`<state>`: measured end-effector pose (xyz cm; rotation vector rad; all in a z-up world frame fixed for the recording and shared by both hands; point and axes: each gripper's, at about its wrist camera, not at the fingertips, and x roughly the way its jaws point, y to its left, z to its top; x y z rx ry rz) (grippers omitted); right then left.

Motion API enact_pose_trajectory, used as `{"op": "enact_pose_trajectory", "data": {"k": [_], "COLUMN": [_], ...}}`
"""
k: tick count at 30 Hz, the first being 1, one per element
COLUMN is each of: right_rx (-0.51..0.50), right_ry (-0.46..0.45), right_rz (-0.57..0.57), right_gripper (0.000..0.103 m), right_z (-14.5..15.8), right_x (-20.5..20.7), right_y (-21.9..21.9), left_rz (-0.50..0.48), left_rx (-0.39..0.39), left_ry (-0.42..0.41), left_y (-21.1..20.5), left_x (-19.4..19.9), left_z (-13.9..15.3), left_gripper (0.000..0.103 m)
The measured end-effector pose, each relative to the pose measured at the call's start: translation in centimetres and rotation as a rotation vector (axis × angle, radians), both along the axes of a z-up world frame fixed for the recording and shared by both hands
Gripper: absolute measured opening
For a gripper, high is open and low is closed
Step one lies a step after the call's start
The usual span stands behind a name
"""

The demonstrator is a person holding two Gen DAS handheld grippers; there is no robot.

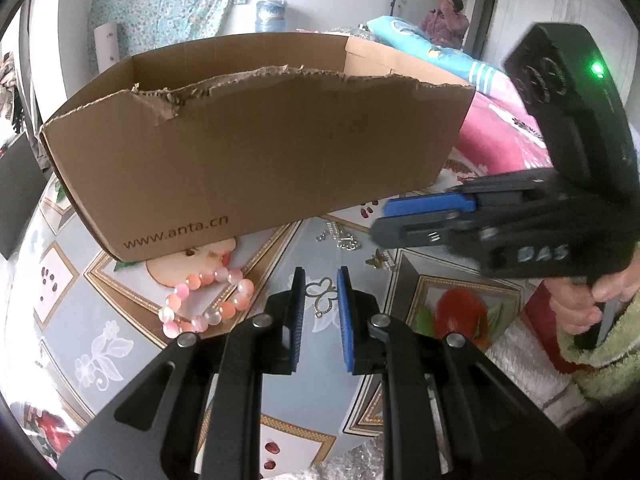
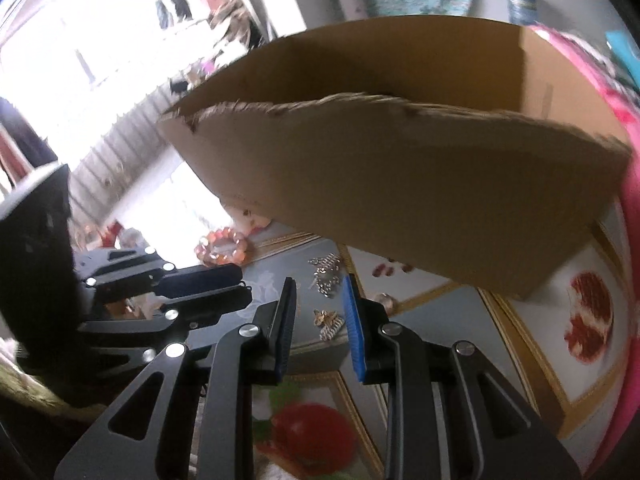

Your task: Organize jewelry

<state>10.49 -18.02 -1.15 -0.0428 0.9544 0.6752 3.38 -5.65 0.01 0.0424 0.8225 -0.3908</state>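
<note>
Left wrist view
- The left gripper point(image 1: 321, 280) hangs over the patterned tablecloth point(image 1: 80, 320) with its jaws narrowly parted and nothing between the pads; a thin butterfly-outline pendant point(image 1: 322, 295) lies on the cloth, seen through the gap.
- Just left of that finger lies a pink bead bracelet point(image 1: 206, 302), touching the foot of the cardboard box point(image 1: 256, 168), whose printed front wall closes off the far side of the working space.
- The box's near rim is torn and ragged; its inside floor is hidden by that wall.
- Between the box's right end and the right gripper point(image 1: 378, 222) a small heap of silver pieces point(image 1: 340, 238) lies on the cloth, too small to make out singly.
- The right gripper comes in from the right edge, held by a hand point(image 1: 584, 304) in a fuzzy green sleeve; its fingers lie nearly together, empty.
- Pink bedding point(image 1: 500, 136) crowds the cloth's right side.

Right wrist view
- The right gripper point(image 2: 320, 304) shows a slim gap with nothing clamped; a gold butterfly piece point(image 2: 330, 322) lies on the cloth in that gap.
- The silver heap point(image 2: 326, 276) sits beyond it, near the box point(image 2: 400, 184).
- The bracelet point(image 2: 222, 246) lies further left, by the box's left corner.
- The left gripper point(image 2: 244, 286) reaches in from the left edge, blurred; its jaw gap cannot be judged here.
- The box fills the upper right, its lower right corner overhanging the cloth; the window glare washes out the upper left.
</note>
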Motion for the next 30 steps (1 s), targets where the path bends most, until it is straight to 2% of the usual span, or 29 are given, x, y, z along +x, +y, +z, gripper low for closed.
{"op": "enact_pose_trajectory", "data": {"k": [11, 14, 16, 20, 30], "right_rx": [-0.209, -0.233, -0.227, -0.183, 0.074], "right_ry": [-0.05, -0.057, -0.043, -0.009, 0.059], "right_rz": [0.115, 0.113, 0.11, 0.076, -0.024], "right_gripper": [0.024, 0.018, 0.007, 0.004, 0.004], "right_z": [-0.9, -0.7, -0.5, -0.5, 2.7], "right_x": [0.9, 1.1, 1.2, 1.9, 2.9], "right_y": [3.9, 4.5, 4.4, 3.4, -1.6], "left_rz": [-0.016, -0.015, -0.015, -0.017, -0.016], "left_rx": [-0.048, -0.053, -0.055, -0.055, -0.057], "left_ry": [0.01, 0.012, 0.011, 0.01, 0.008], "left_y": [0.2, 0.4, 0.6, 0.6, 0.7], "left_x": [0.1, -0.1, 0.0, 0.0, -0.1], "left_z": [-0.5, -0.6, -0.7, -0.7, -0.9], "left_gripper": [0.015, 0.015, 0.015, 0.015, 0.015]}}
